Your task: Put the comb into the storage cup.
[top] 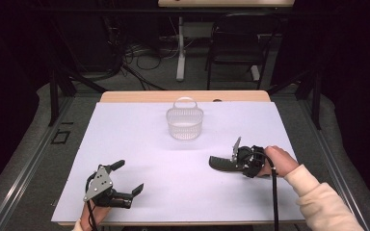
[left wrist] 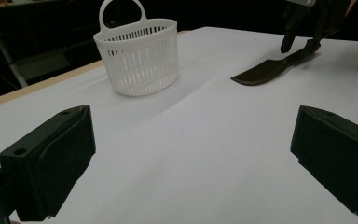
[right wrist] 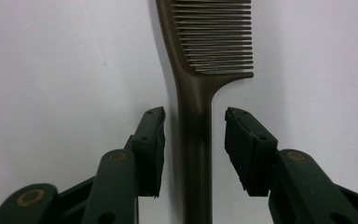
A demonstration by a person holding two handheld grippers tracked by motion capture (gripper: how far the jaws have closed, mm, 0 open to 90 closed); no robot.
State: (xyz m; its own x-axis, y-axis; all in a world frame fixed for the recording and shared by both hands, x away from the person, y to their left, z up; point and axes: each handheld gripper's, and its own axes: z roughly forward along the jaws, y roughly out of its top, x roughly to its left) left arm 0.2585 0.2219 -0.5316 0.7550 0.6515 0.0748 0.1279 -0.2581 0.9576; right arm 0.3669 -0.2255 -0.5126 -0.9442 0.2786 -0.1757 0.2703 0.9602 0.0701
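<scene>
A: While the comb [right wrist: 200, 107] lies flat on the white bench [top: 139, 144], how far along would you put this?

B: Early. The right hand-held gripper [right wrist: 193, 149] has its jaws on either side of the comb's handle, but in the right gripper view there is a gap on both sides. The pads do not press on it, so I'd call that hand-held gripper open around the handle, not gripping.

A: Where is the comb on the bench?

B: In the high view it sits at about four o'clock from the bench's middle, teeth end pointing toward nine o'clock, handle toward the person's right hand [top: 279, 161]. The white basket [top: 185, 122] stands at roughly twelve o'clock, well apart from the comb.

A: And the left hand-held gripper [top: 130, 178]?

B: Down at about seven o'clock, near the front edge, jaws spread wide with nothing between them. In the left gripper view its two black jaws frame bare bench, with the basket and the comb farther off.

A: So what is done, and what is left?

B: Done: the right jaws are lined up over the handle. Left, as I judge it: closing on the handle, lifting the comb, and, if the basket is where it belongs, carrying it toward twelve o'clock and setting it in. The basket looks empty from here.
</scene>
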